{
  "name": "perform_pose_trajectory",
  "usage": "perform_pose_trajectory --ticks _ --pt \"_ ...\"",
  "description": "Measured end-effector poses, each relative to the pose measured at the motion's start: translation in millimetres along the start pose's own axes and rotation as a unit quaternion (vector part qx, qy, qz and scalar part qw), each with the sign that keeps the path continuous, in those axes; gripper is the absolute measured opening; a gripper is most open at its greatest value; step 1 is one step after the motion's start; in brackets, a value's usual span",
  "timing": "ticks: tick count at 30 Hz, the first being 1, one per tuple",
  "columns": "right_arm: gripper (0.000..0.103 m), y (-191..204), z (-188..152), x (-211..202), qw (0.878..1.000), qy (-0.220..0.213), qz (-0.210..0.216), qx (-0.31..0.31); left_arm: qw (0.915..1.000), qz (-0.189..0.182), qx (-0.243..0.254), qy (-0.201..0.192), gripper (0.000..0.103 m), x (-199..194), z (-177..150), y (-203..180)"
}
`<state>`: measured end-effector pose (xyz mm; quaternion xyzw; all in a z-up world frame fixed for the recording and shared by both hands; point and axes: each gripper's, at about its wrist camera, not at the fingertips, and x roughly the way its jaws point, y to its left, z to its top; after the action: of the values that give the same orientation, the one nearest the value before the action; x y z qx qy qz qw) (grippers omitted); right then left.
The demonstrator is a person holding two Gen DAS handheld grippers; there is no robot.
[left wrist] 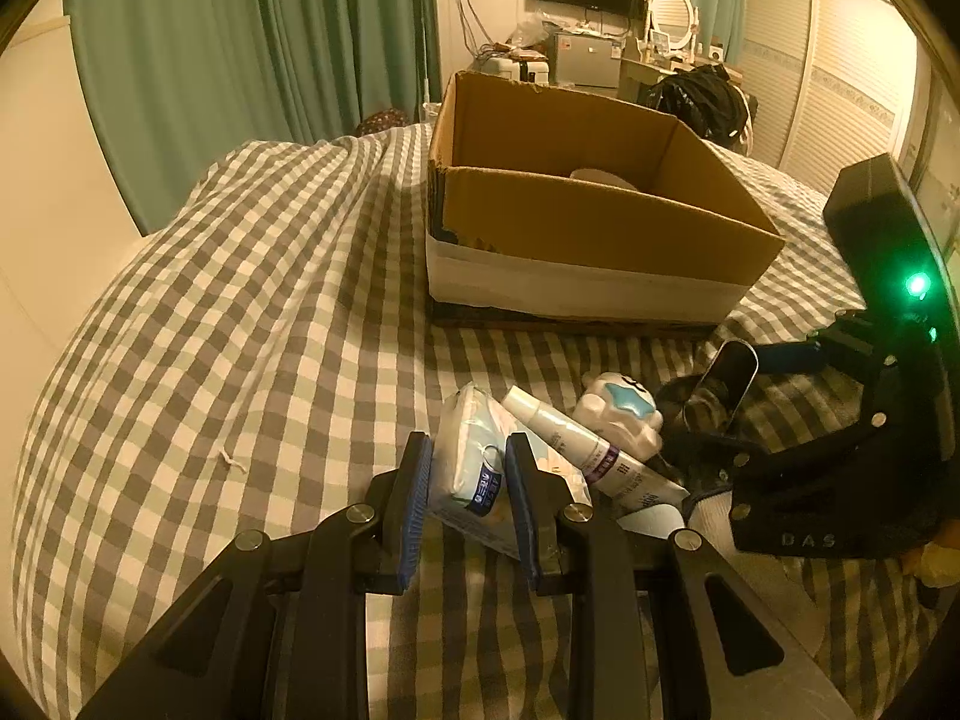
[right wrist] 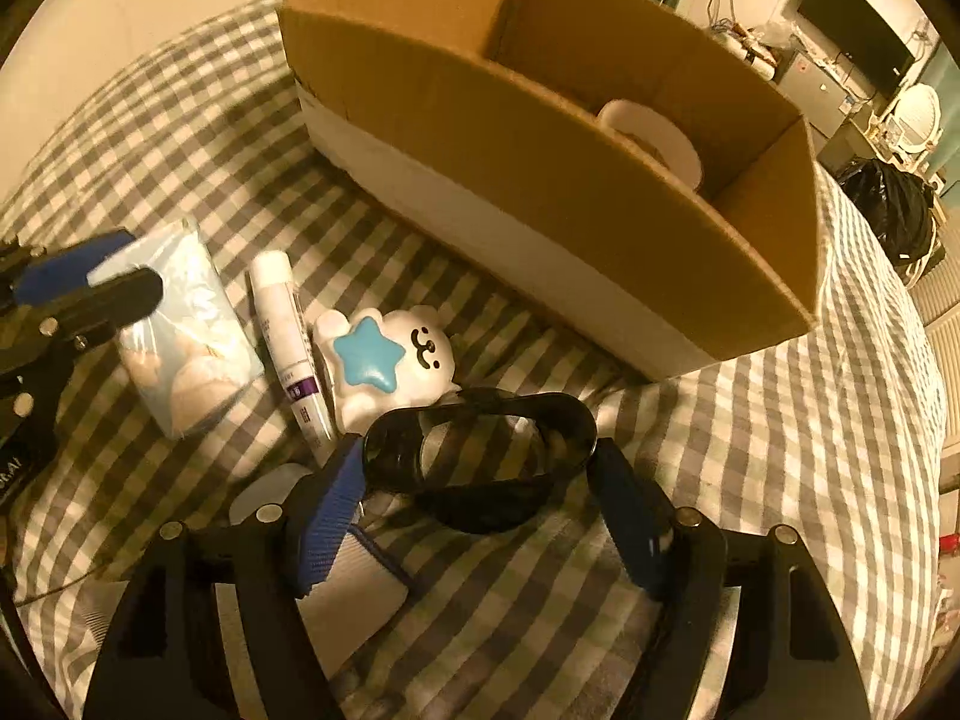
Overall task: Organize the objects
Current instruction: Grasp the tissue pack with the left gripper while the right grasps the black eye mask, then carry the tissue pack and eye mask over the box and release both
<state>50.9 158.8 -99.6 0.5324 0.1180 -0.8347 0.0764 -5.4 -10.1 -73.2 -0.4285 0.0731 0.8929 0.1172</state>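
Left gripper [left wrist: 469, 474]: clamped on tissue pack [left wrist: 465, 468], in front of cardboard box [left wrist: 600, 228]. Right gripper [right wrist: 480, 480]: jaws wide, straddling black ring-shaped item [right wrist: 480, 450]; pad contact not discernible. Also before box: white tube [right wrist: 285, 336], star-marked toy [right wrist: 390, 360].

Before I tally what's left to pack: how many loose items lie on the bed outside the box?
4: tissue pack between the left gripper's jaws, tube beside it, star toy, black strap at the right gripper. More may be hidden.
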Motion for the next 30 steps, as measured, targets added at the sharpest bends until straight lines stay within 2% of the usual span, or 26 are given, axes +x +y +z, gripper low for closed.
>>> perform_pose_trajectory --ticks 6,12,19,26,30 --pt "0.074 -6.8 -2.7 -26.5 0.999 -0.037 0.004 0.014 1.0000 0.003 0.004 -0.008 0.025 -10.5 1.1 -2.1" --pt "0.074 5.2 3.9 -55.5 0.998 -0.067 0.002 0.015 0.9998 0.003 0.006 -0.020 0.026 -24.5 4.9 -4.2" --pt "0.074 0.5 7.1 -91.5 0.993 -0.112 0.003 0.022 0.9986 0.005 0.012 -0.051 0.026 -48.7 19.4 -7.1" --pt "0.074 -12.5 23.2 -131.6 0.987 -0.158 -0.005 0.026 0.9961 0.003 0.019 -0.086 0.026 -67.1 52.0 -9.7" --pt "0.074 -20.5 39.2 -151.2 0.983 -0.182 -0.014 0.028 0.9935 0.004 0.022 -0.112 0.026 -75.5 81.3 -9.8"
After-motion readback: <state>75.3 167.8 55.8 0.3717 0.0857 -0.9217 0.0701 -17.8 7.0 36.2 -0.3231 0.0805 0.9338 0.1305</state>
